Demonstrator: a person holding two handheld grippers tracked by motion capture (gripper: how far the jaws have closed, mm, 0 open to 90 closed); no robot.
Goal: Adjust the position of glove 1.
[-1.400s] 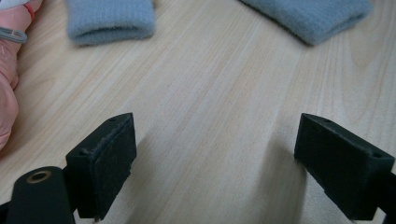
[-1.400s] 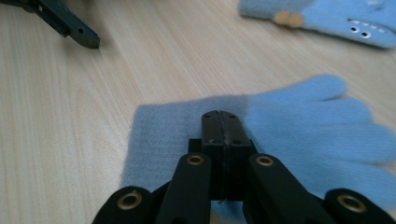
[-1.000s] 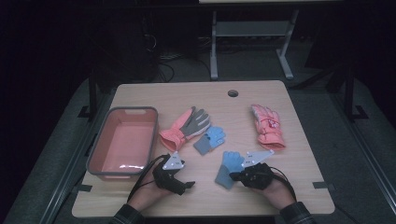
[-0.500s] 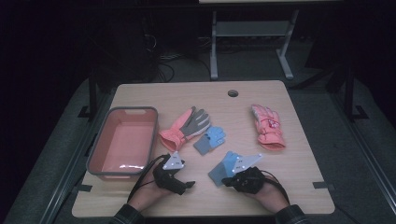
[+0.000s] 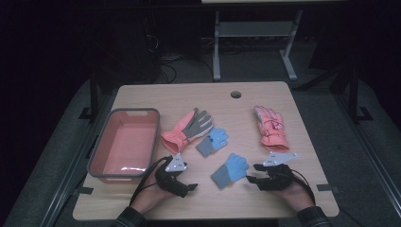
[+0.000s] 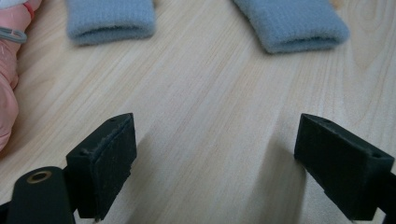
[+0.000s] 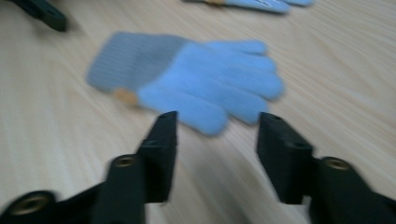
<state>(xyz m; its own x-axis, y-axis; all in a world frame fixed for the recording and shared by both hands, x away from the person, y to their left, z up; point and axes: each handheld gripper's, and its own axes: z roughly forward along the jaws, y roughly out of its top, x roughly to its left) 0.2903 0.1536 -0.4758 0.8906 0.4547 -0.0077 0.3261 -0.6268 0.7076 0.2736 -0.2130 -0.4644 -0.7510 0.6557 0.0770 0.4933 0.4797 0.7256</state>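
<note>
Just ahead of the right gripper, whose parted, empty jaws have just been opening, lies the blue knit glove, cuff toward the open left gripper.

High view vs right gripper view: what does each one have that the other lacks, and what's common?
High view alone: the pink bin, the pink-and-grey glove, the pink ski glove, the left hand-held gripper, and both of the person's hands. Right gripper view alone: a close look at the right hand-held gripper, open with nothing between its pads, and a tan tag on the near blue glove's cuff. Both: that blue knit glove, the second blue glove and the wooden table.
</note>
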